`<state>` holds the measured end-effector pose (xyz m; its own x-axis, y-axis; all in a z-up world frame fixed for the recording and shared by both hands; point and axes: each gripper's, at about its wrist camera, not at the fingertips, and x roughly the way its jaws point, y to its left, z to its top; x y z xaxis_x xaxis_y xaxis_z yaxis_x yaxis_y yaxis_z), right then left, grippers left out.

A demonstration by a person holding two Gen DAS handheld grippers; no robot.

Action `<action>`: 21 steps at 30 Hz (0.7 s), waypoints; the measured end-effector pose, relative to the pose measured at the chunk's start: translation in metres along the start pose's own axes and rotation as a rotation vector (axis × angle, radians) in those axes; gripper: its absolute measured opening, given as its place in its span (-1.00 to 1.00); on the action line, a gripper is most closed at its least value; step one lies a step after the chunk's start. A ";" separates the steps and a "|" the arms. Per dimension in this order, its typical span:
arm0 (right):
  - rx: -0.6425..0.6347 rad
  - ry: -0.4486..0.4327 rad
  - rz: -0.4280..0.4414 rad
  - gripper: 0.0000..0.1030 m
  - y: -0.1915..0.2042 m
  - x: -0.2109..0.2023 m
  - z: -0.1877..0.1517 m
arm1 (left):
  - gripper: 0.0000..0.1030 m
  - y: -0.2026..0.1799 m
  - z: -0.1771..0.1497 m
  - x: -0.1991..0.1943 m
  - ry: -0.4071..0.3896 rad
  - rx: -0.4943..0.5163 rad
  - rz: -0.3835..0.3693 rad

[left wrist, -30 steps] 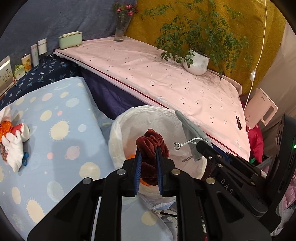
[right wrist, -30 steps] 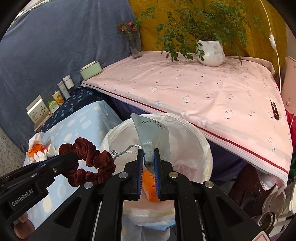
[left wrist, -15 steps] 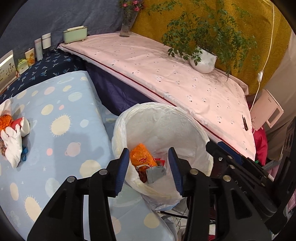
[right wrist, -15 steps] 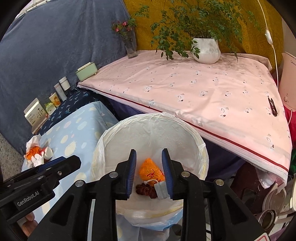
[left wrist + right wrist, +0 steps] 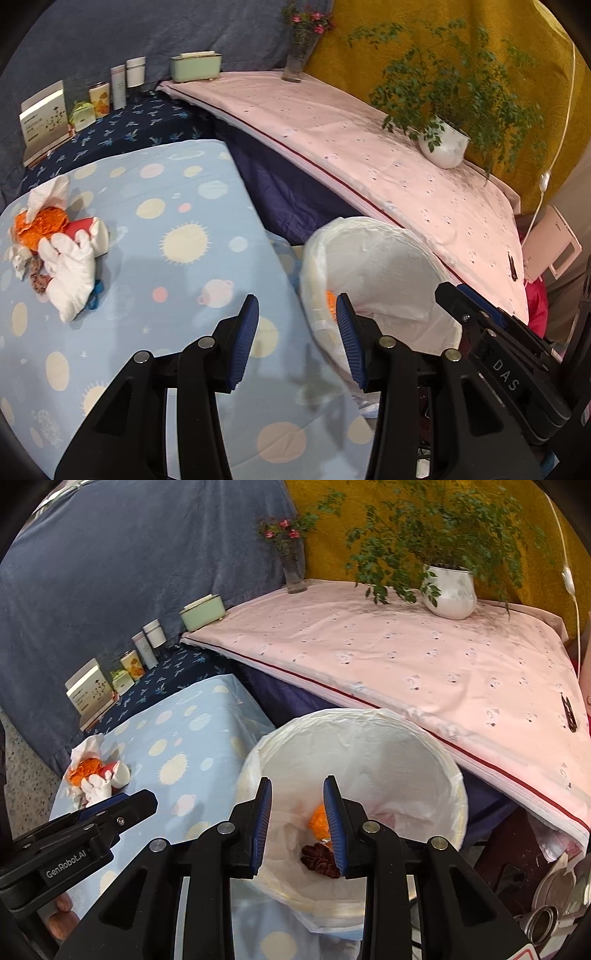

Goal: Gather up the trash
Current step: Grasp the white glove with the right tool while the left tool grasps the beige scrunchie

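Note:
The white-lined bin point(image 5: 351, 716) stands between the blue spotted cloth and the pink table. Inside it lie a dark red scrunchie point(image 5: 319, 854) and an orange wrapper point(image 5: 319, 818). My right gripper point(image 5: 297, 780) hangs open over the bin's mouth, nothing between its pads. My left gripper point(image 5: 295, 299) is open and empty too, over the blue cloth at the left rim of the bin point(image 5: 369, 225). Far left on the cloth lies a trash pile: white tissue point(image 5: 72, 266), crumpled orange paper point(image 5: 40, 225) and a red-and-white cup point(image 5: 86, 230).
The pink-covered table point(image 5: 406, 657) carries a potted plant point(image 5: 448, 594), a flower vase point(image 5: 293, 572) and a green box point(image 5: 203, 611). Bottles and cartons point(image 5: 44, 118) line the dark blue cloth behind. Metal cans point(image 5: 543, 919) sit low on the right.
Both grippers opened: the scrunchie left the left one, the grey pouch the right one, and both dropped into the bin. The left gripper then shifted left, over the blue cloth.

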<state>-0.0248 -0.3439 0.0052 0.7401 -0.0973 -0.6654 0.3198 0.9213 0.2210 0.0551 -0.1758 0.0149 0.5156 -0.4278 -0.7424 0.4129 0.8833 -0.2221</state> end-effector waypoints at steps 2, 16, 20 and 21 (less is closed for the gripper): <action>-0.015 0.004 0.011 -0.44 0.012 0.002 0.000 | -0.19 0.013 -0.001 -0.003 -0.004 -0.018 0.016; -0.147 0.053 0.107 -0.19 0.111 0.025 -0.013 | 0.02 0.123 -0.012 -0.027 -0.033 -0.157 0.160; -0.185 0.067 0.132 -0.05 0.144 0.034 -0.022 | 0.15 0.159 -0.018 -0.034 -0.044 -0.200 0.206; -0.194 0.074 0.140 -0.05 0.152 0.037 -0.024 | 0.16 0.168 -0.020 -0.036 -0.046 -0.212 0.217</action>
<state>0.0369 -0.1985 -0.0030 0.7212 0.0575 -0.6903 0.0923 0.9797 0.1780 0.0905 -0.0080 -0.0085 0.6103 -0.2287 -0.7584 0.1259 0.9732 -0.1922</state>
